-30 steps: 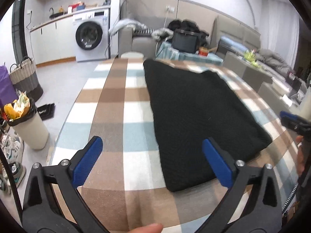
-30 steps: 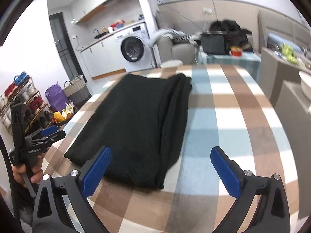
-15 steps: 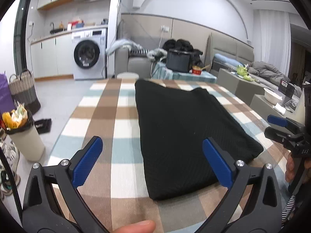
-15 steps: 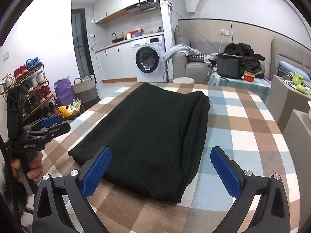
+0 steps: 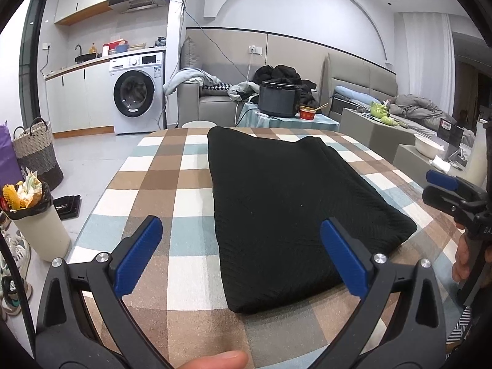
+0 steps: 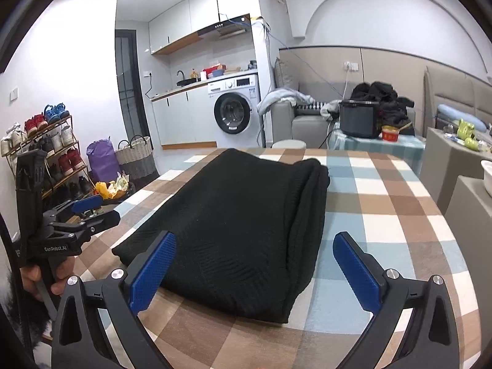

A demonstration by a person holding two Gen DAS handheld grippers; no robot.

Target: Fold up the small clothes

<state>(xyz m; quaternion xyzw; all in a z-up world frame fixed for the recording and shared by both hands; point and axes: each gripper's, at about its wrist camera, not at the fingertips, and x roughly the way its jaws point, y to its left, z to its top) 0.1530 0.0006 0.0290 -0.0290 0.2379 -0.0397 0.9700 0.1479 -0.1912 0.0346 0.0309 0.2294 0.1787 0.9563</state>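
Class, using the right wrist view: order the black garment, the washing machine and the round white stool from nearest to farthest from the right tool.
1. Black garment: on the checked table, just ahead of the right tool.
2. Round white stool: past the table's far edge.
3. Washing machine: against the kitchen wall, left.

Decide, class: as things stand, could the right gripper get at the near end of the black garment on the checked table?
Probably yes. The right gripper is open and empty, pointing at the near end of the black garment, with only bare checked table around it. The left gripper is off to the side.
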